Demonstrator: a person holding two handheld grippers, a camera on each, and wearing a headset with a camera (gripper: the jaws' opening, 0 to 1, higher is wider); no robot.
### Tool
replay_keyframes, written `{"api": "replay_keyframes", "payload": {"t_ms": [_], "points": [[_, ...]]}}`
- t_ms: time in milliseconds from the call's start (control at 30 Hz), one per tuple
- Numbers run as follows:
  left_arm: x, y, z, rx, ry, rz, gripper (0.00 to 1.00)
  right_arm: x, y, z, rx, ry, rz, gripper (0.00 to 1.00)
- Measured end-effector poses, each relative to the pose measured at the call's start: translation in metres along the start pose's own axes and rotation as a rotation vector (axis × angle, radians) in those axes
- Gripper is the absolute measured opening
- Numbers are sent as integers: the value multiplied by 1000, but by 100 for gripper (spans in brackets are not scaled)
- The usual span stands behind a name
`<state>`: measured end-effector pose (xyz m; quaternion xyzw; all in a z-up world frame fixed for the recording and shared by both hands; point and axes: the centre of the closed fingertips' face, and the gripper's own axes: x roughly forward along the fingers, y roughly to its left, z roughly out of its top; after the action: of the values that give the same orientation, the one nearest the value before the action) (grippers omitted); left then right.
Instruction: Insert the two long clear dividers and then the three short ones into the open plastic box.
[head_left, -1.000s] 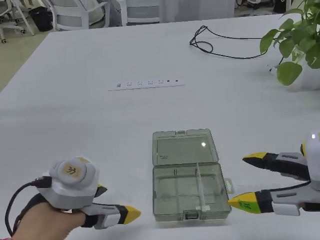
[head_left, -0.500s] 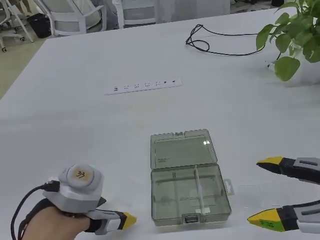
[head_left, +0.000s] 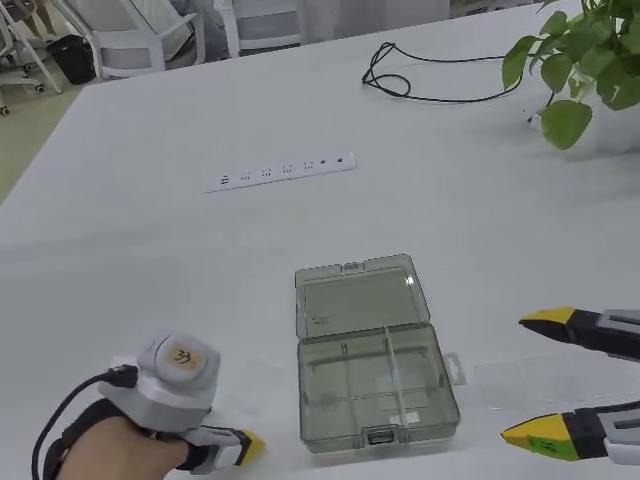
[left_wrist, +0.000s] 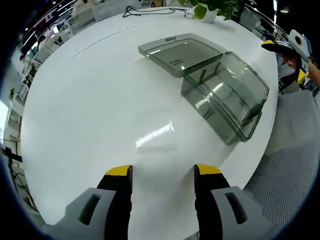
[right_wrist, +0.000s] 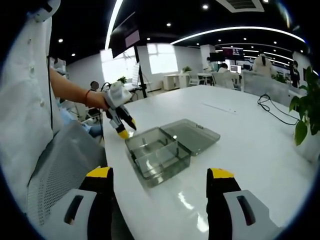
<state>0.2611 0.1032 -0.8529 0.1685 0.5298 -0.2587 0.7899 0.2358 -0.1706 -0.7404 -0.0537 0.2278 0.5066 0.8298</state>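
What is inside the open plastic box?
One clear divider stands upright inside the plastic box, running front to back. The spaces beside it look empty, though flat clear pieces would be hard to see.

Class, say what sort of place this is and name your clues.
Probably an open-plan office: a big white table with a power strip, office chairs behind it, and long ceiling lights.

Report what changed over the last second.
The right gripper drew back rightward from the plastic box, jaws open and empty. The left gripper eased back slightly. The box, the divider seated in it and the loose clear divider beside it stayed put.
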Motion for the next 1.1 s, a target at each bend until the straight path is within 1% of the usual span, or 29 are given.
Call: {"api": "replay_keyframes", "payload": {"t_ms": [33,67,100,200,267,367,467,633,767,900,1100], "points": [[0,1,0,20,8,12,48,-1,0,0,0,-2,-2,77],[1,-1,1,5,3,4,47,-2,-1,-1,2,-5,-6,77],[1,-1,1,-1,9,7,47,-2,-1,-1,4,-7,-9,77],[0,-2,1,8,22,4,45,-4,-2,-2,12,-11,-19,76],[0,-2,2,-2,29,7,44,-5,-3,-3,17,-16,-23,76],[1,-2,3,2,35,5,37,-5,-2,-2,25,-25,-30,76],[1,1,3,-7,42,6,33,-5,-1,-2,24,-27,-31,75],[1,1,3,2,43,-2,32,-5,-1,-3,32,-30,-36,75],[0,1,3,-8,40,-9,32,-6,1,-5,38,-28,-34,75],[0,1,3,-19,47,-18,31,-6,2,-7,39,-24,-37,75],[0,2,3,-18,43,-30,31,-7,3,-8,41,-17,-42,74]]}}
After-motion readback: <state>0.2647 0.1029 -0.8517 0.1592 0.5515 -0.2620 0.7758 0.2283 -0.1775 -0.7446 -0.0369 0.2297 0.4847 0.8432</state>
